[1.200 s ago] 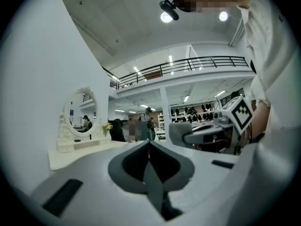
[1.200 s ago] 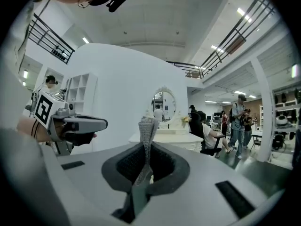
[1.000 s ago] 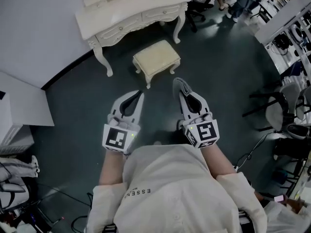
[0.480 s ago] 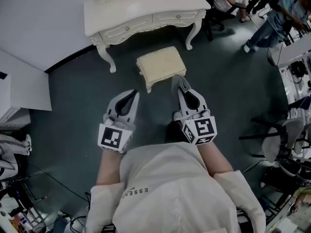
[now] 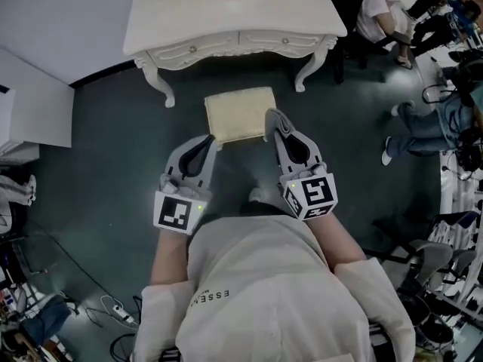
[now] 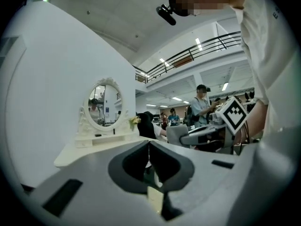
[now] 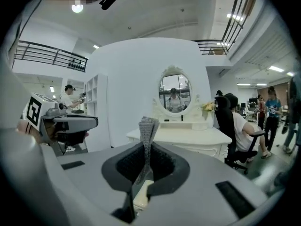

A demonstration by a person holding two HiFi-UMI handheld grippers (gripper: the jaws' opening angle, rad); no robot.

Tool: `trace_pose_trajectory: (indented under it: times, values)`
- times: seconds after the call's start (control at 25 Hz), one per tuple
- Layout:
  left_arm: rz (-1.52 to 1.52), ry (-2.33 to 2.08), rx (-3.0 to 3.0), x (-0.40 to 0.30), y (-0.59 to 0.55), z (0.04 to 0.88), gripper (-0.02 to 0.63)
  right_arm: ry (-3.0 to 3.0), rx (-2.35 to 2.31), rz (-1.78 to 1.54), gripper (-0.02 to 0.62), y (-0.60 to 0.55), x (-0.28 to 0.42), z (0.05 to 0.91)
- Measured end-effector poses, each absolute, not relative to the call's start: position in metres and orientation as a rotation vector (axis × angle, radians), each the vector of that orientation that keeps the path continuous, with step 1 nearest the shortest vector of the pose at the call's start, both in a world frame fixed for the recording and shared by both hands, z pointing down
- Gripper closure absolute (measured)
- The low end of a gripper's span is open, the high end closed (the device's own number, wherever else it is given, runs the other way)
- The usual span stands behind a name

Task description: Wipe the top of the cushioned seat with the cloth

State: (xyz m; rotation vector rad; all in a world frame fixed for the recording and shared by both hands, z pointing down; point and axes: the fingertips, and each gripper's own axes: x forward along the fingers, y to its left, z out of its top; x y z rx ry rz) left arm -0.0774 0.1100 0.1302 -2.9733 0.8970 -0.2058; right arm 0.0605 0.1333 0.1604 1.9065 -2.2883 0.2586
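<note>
- While we stand over it, the white dressing table [image 5: 234, 32] fills the top of the head view, and its oval mirror [image 7: 175, 94] shows in both gripper views.
- Just in front of the table stands the cushioned seat [image 5: 235, 115], a cream stool on the dark floor [image 5: 113, 149]. Its padded top looks soft, so we judge it will give under pressure and wants a light, flat stroke.
- Our 2 forearms reach forward and down, side by side, both angled toward the seat's near edge.
- Our left gripper [image 5: 213, 139] has its 2 jaws closed together on nothing, its tip by the seat's near left corner.
- Our right gripper [image 5: 275, 123] is clamped on the cloth [image 7: 147, 131], its tip at the seat's right edge.
- That grey knitted cloth looks limp and light. It is pinched at 1 fold and stands up past the jaw tips, a hold we judge good for dragging it flat.
</note>
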Motion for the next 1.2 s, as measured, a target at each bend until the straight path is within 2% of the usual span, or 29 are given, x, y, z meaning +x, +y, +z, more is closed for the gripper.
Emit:
trace_pose_trajectory:
  times: [0.36, 0.68, 1.2]
  values:
    - [-0.250, 1.100, -2.976, -0.042, 0.055, 0.164, 0.603, -2.362, 1.684, 0.353, 0.568, 0.068, 0.087, 0.202]
    - [-0.285, 1.205, -3.032, -0.052, -0.008, 0.220, 0.603, -2.334, 1.533, 0.505, 0.568, 0.002, 0.069, 0.277]
    - [-0.411, 1.198, -3.091, -0.072, -0.076, 0.375, 0.603, -2.182, 1.381, 0.788, 0.568, -0.093, 0.023, 0.485]
